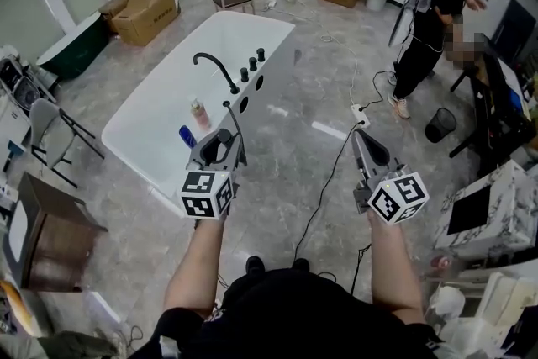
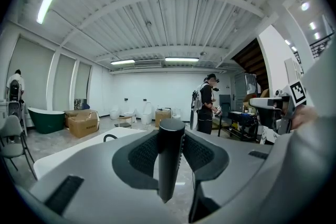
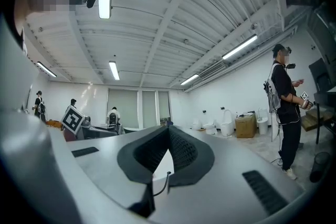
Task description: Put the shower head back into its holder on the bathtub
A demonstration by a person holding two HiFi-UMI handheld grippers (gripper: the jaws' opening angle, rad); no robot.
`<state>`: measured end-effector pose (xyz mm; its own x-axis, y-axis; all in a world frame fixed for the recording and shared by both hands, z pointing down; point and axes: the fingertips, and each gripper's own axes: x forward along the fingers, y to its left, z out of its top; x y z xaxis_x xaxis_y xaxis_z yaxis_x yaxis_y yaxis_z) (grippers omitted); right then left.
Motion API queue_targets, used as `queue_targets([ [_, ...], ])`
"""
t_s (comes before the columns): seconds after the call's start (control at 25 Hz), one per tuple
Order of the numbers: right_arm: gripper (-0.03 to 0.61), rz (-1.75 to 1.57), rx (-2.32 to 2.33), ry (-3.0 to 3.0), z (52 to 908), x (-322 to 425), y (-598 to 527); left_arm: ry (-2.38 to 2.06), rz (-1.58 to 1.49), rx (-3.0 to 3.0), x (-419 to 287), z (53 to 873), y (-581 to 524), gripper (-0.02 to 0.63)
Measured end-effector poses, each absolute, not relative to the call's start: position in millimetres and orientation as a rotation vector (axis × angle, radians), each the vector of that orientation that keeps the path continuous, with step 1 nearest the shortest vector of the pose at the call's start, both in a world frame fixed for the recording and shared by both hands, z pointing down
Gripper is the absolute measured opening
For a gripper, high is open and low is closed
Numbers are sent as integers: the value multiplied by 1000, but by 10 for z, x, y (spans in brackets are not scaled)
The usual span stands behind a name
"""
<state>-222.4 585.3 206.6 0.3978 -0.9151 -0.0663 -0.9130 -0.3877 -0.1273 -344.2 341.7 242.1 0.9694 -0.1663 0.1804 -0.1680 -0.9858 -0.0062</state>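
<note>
The white bathtub [image 1: 160, 109] lies ahead on the left, with a black faucet [image 1: 217, 68], black knobs [image 1: 252, 63] and two dark oval openings [image 1: 259, 83] along its right rim. My left gripper [image 1: 225, 139] hovers by the tub's near right rim, shut on the black shower head handle [image 1: 223, 134]. In the left gripper view the handle [image 2: 169, 176] stands upright, clamped between the jaws of the left gripper [image 2: 171, 139]. A thin black stem rises from it. My right gripper [image 1: 360, 139] is shut and empty over the floor to the right; in the right gripper view its jaws [image 3: 169, 132] meet.
A pink bottle [image 1: 199, 113] and a blue one [image 1: 187, 135] sit on the tub's rim near my left gripper. A black cable [image 1: 328, 181] runs across the floor to a power strip [image 1: 360, 113]. A person [image 1: 433, 13] stands at the right, near a bin [image 1: 440, 124].
</note>
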Motion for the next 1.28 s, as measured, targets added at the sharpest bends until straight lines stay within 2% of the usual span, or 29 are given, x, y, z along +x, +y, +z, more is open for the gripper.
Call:
queue_targets([
  [0.8,14,-47,-2459,1644,2172,-1914,6667,-314,270,3088,-3089,2420,3873,147],
  [1.28,14,-139,-2441,1667,2371,-1208,6105,-292,253,3053,-2388,2586,3377,146],
])
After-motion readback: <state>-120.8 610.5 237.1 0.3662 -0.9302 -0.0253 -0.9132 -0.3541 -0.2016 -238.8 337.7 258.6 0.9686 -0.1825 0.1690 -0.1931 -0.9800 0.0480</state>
